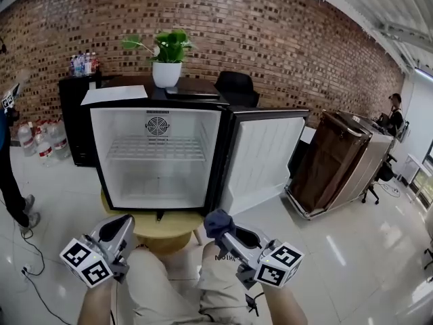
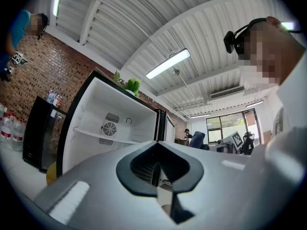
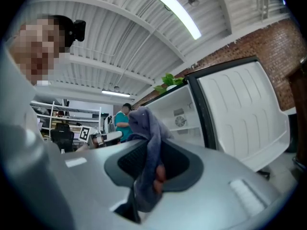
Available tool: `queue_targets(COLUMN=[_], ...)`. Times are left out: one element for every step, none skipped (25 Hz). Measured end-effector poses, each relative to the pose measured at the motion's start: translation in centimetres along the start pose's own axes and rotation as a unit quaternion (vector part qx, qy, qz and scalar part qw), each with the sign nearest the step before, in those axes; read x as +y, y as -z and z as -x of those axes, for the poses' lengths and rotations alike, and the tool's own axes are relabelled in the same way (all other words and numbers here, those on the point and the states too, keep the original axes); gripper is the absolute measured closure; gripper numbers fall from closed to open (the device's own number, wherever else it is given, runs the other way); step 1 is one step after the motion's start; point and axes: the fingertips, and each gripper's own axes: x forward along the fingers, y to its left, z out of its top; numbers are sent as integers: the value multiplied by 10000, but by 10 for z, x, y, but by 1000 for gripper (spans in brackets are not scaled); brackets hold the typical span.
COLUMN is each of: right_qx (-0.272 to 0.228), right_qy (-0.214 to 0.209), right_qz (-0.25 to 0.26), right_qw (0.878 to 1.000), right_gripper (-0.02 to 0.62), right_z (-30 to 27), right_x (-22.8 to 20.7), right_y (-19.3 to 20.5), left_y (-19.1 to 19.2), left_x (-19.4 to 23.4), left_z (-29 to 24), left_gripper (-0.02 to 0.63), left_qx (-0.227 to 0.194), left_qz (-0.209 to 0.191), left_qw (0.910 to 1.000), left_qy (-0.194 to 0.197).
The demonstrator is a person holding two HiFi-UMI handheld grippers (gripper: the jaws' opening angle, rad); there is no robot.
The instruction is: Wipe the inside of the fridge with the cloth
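A small black fridge [image 1: 159, 158] stands open in the head view, its white inside empty but for one wire shelf [image 1: 157, 149]; its door [image 1: 262, 156] swings out to the right. My right gripper [image 1: 218, 227] sits low at the right, shut on a blue-grey cloth [image 1: 218, 221] that bunches up between its jaws. The right gripper view shows that cloth [image 3: 147, 150] draped over the jaws, the fridge [image 3: 180, 114] behind it. My left gripper [image 1: 120, 227] is low at the left, shut and empty; in its own view its jaws [image 2: 156, 174] meet, and the fridge [image 2: 112, 128] lies ahead.
The fridge rests on a low round wooden table [image 1: 166, 230]. A potted plant [image 1: 166, 59] and a paper sheet stand on top. A black cabinet [image 1: 76, 117] and water bottles are at left, a person [image 1: 10, 175] at far left, a brown cart [image 1: 338, 161] at right.
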Motion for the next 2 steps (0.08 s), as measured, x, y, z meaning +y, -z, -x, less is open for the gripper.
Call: queue_targets(right_qx=[17,35], right_qy=[-5,-8], right_qz=[36,72], right_qw=[10000,10000], right_gripper=[511,511], right_z=[-1,-2], right_x=[0,0], right_y=[1,1], left_y=[1,2], left_x=[-1,-1], left_z=[-2,-3], left_gripper=[604,604], left_qx=[8,16], left_qz=[10,20], left_qw=[10000,10000], left_qy=[12,24])
